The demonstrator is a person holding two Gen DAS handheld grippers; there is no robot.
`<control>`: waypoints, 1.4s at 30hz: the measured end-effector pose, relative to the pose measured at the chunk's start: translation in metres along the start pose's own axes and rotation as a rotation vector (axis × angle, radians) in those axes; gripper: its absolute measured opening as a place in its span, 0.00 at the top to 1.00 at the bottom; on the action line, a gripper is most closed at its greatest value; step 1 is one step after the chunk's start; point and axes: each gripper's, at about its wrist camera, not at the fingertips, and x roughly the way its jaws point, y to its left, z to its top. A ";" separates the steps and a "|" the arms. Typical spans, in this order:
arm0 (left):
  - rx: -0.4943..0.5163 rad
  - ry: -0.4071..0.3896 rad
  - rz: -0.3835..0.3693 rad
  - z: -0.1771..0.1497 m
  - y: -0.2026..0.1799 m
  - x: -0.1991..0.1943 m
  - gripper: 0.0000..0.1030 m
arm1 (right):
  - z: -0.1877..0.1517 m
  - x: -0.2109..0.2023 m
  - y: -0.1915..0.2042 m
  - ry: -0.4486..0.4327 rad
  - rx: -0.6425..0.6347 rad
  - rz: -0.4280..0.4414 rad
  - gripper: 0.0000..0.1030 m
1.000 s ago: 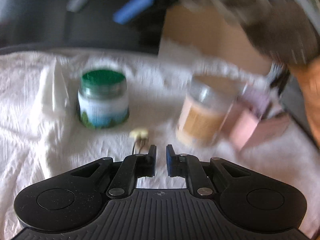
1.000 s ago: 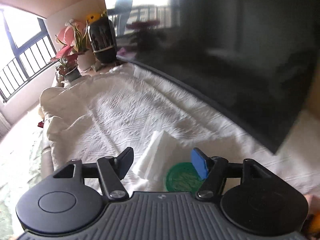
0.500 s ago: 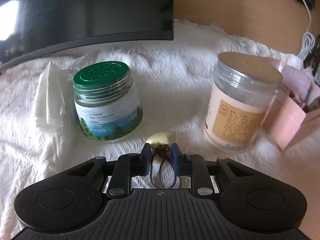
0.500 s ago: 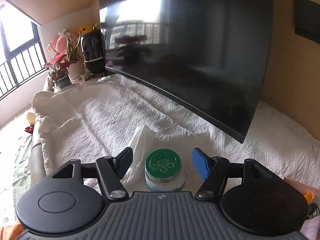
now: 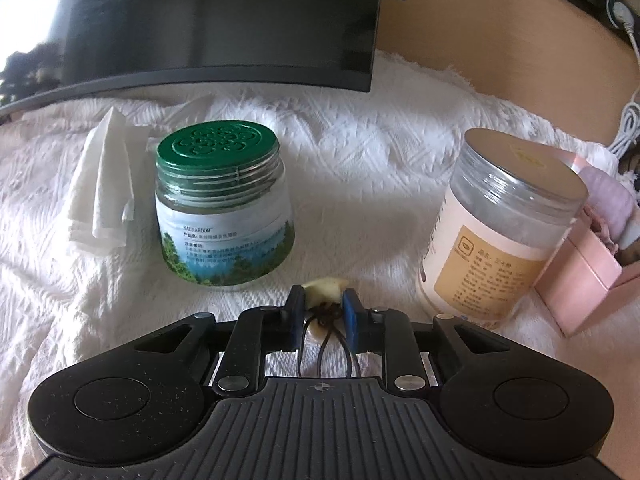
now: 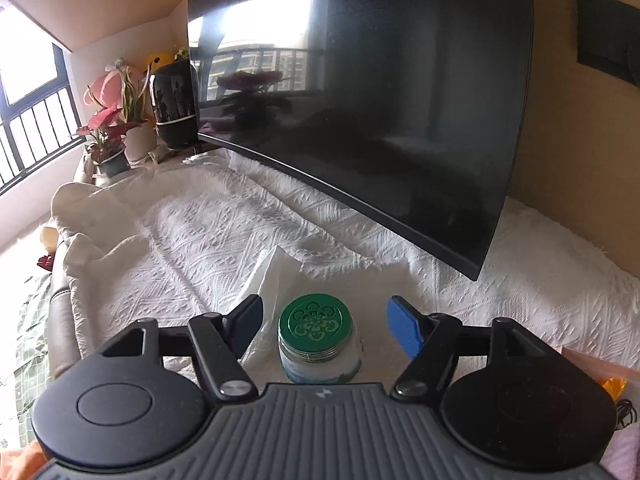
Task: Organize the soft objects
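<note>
- Hair ties (image 5: 325, 326), thin dark loops with a pale yellowish charm, sit low in the middle of the left wrist view, pinched between the narrowed jaws of the left gripper (image 5: 321, 307) just above the white bedspread (image 5: 360, 168).
- The right gripper (image 6: 324, 326) hangs higher, at the bottom centre of its own view, fingers spread wide on either side of the green-lidded jar (image 6: 318, 338) below it and touching nothing.
- The step in hand looks like carrying the hair ties to a container. The pink box (image 5: 580, 280) at the right edge of the left view, already holding soft pink cloth, seems the likely place, though this is a guess.
- For a clean lift, the pinch should sit on the charm or the bunched knot, not on a single loop, which could slip out.
- A straight rise first would keep the dangling loops clear of the woven bedspread.
- The clear jar with the tan label (image 5: 492, 248) stands between the hair ties and the pink box, so the path ought to pass above its lid.
- The folded tissue (image 5: 100, 188) at middle left lies just beside the green-lidded jar and is another soft item to sort.
</note>
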 end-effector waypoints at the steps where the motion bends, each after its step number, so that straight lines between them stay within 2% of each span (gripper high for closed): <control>1: -0.006 -0.011 -0.003 -0.002 0.001 -0.002 0.78 | 0.002 0.003 0.000 0.007 -0.002 -0.007 0.32; 6: -0.055 -0.028 -0.047 -0.006 0.008 -0.007 0.78 | 0.014 0.019 0.005 0.059 -0.019 0.007 0.32; 9: -0.075 -0.045 -0.063 -0.008 0.010 -0.010 0.78 | 0.023 0.033 0.012 0.113 -0.064 0.039 0.25; 11: -0.074 -0.067 -0.073 -0.010 0.009 -0.014 0.78 | 0.030 0.047 0.018 0.156 -0.082 0.044 0.24; 17: -0.108 -0.085 -0.119 -0.012 0.014 -0.017 0.78 | 0.045 0.116 0.037 0.336 -0.032 0.091 0.24; 19: -0.129 -0.085 -0.136 -0.012 0.019 -0.017 0.78 | 0.042 0.142 0.049 0.391 -0.056 0.078 0.22; 20: -0.143 -0.084 -0.144 -0.013 0.021 -0.016 0.78 | 0.042 0.151 0.058 0.373 -0.089 0.043 0.17; 21: -0.158 -0.084 -0.152 -0.013 0.024 -0.016 0.78 | 0.043 0.157 0.064 0.372 -0.111 0.022 0.17; 25: -0.190 -0.092 -0.165 -0.014 0.030 -0.016 0.78 | 0.047 0.185 0.072 0.421 -0.074 0.045 0.18; 27: -0.198 -0.092 -0.163 -0.014 0.032 -0.016 0.78 | 0.045 0.199 0.077 0.441 -0.100 0.005 0.18; 28: -0.202 -0.090 -0.161 -0.014 0.032 -0.016 0.78 | 0.044 0.204 0.079 0.448 -0.115 -0.012 0.25; 29: -0.204 -0.088 -0.161 -0.014 0.033 -0.015 0.78 | 0.042 0.207 0.081 0.457 -0.127 -0.014 0.43; 32: -0.197 -0.089 -0.150 -0.014 0.032 -0.015 0.78 | 0.042 0.201 0.080 0.452 -0.131 0.012 0.78; 33: -0.194 -0.089 -0.146 -0.014 0.031 -0.015 0.78 | 0.044 0.197 0.077 0.444 -0.121 0.027 0.83; 37: -0.185 -0.093 -0.125 -0.013 0.028 -0.013 0.78 | 0.057 0.161 0.068 0.366 -0.085 0.069 0.87; 42: -0.178 -0.127 -0.122 -0.009 0.020 -0.027 0.78 | 0.075 0.082 0.045 0.199 -0.072 0.090 0.88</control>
